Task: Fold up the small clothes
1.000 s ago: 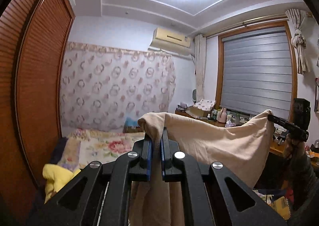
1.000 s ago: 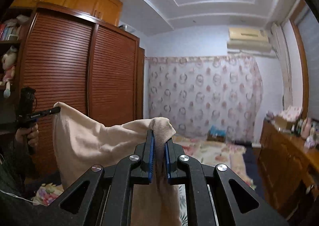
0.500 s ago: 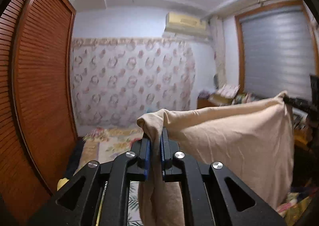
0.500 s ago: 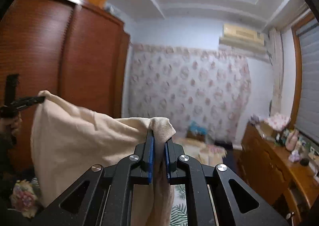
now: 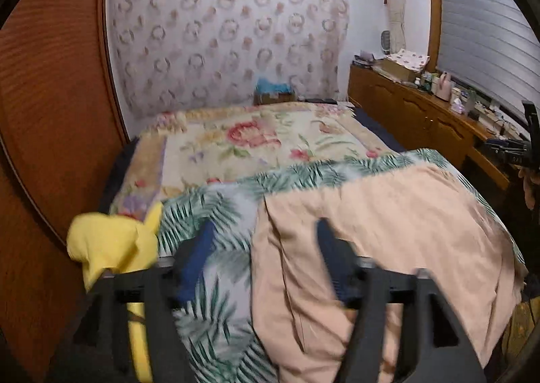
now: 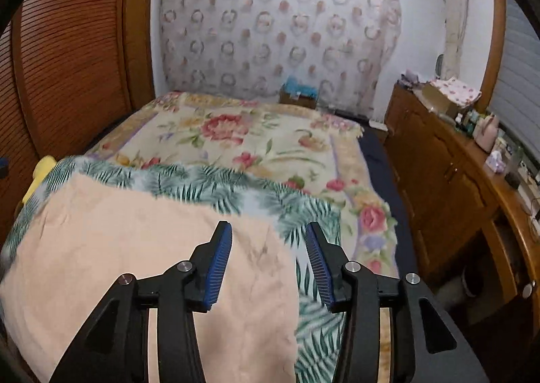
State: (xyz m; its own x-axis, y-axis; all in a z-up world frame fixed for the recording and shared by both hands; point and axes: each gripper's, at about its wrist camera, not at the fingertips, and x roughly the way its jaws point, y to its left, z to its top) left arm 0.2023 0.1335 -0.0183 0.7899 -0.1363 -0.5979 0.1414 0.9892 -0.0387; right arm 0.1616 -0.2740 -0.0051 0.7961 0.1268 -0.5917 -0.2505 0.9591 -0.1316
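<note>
A bed [image 6: 256,133] fills the room, its floral blanket [image 5: 236,143] running back toward a rose-patterned curtain [image 6: 270,25] on the far wall. A louvred wooden wardrobe [image 6: 67,55] stands along the left side, and a long wooden sideboard [image 6: 449,173] crowded with small items lines the right, under a shuttered window [image 5: 482,28]. Across the near end of the bed lies a palm-leaf print sheet [image 6: 243,187], and on top of it the task's garment, a peach-coloured cloth [image 6: 128,248], is spread nearly flat with its far edge just short of the sheet's border. In the left wrist view the same peach-coloured cloth [image 5: 388,224] bunches into folds at its near left corner. A yellow garment [image 5: 108,244] sits crumpled at the bed's left edge, just beside the palm sheet. The right gripper [image 6: 268,231] hangs over the cloth's right edge, its blue-padded jaws opening and clear of the fabric, which lies below them ungripped. The left gripper [image 5: 263,231], blurred in motion, also has its jaws opening wide above the cloth's bunched left edge, nothing pinched between them.
</note>
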